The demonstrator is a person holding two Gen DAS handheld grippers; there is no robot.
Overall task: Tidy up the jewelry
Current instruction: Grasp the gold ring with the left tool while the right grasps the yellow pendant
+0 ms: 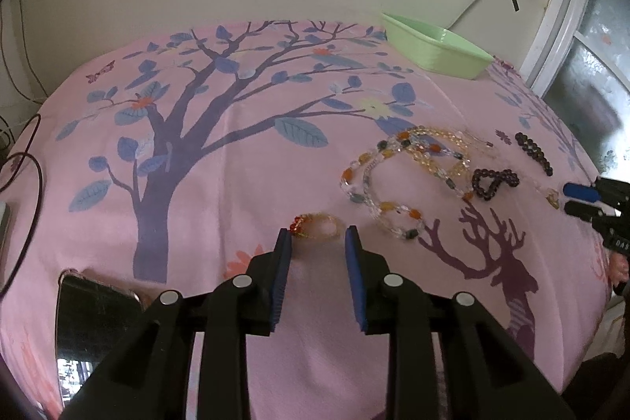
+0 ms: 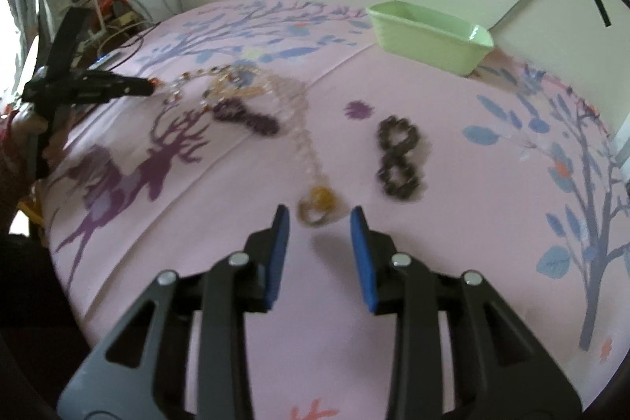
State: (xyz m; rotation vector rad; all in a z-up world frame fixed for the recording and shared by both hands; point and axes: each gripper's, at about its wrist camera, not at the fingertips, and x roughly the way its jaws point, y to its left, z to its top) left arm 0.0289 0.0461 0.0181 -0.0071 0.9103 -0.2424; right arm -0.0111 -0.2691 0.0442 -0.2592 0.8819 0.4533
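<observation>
My left gripper (image 1: 318,237) stands open over the pink cloth, and a small pale bracelet with red beads (image 1: 315,225) lies just past its tips. To the right lie a multicoloured bead necklace (image 1: 378,176), a dark bead bracelet (image 1: 494,182) and a dark bead strand (image 1: 533,152). My right gripper (image 2: 319,219) is open; the amber pendant (image 2: 319,209) of a pale chain (image 2: 303,136) lies at its tips, ungripped. A dark bracelet twisted into a figure eight (image 2: 399,156) lies to the right of it. The green tray (image 2: 429,34) sits at the back.
A phone (image 1: 90,317) lies at the cloth's near left, and a dark cable (image 1: 31,184) loops off the left edge. The green tray (image 1: 437,50) stands near the wall. The right gripper (image 1: 571,199) shows at the far right edge. Clutter and wires (image 2: 114,14) sit beyond the table's left.
</observation>
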